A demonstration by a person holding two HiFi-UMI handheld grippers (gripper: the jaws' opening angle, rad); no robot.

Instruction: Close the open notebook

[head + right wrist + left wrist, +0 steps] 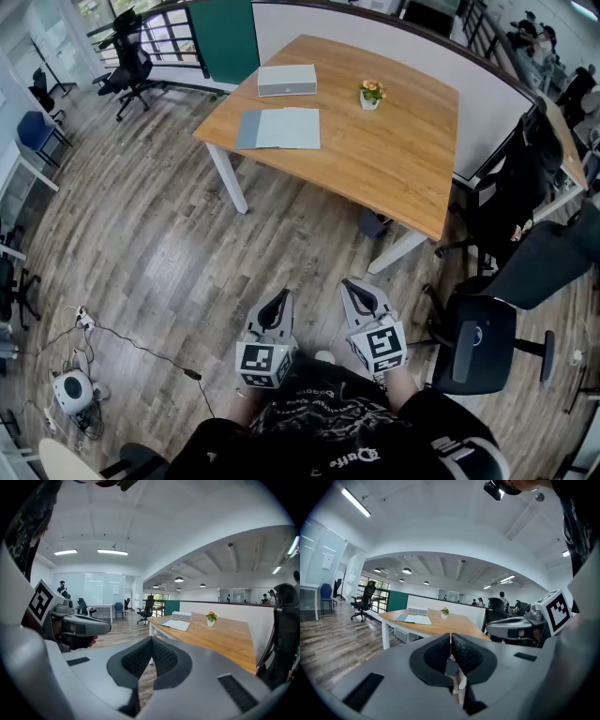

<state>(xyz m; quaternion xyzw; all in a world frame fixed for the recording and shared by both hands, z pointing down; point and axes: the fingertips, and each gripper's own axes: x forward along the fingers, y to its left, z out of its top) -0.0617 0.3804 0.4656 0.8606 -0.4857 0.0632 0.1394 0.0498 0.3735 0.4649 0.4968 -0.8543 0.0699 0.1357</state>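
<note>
Approach step. Our left hand-held gripper [278, 302] and right hand-held gripper [360, 289] are closed and empty. Next we must walk up to the open grey-blue paper notebook [279, 128] on the light wooden counter [384, 164].

Grey box [287, 80] at desk [375, 169] far-left corner; flower pot [371, 94] nr far edge; black chair [480, 345] by desk's right edge.

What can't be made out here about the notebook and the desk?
- Notebook: page content too small, every view.
- Grey box beyond it: too small to identify, every view.
- Plant pot: flower kind too small, every view.
- Table: far legs hidden under its top, head view.
</note>
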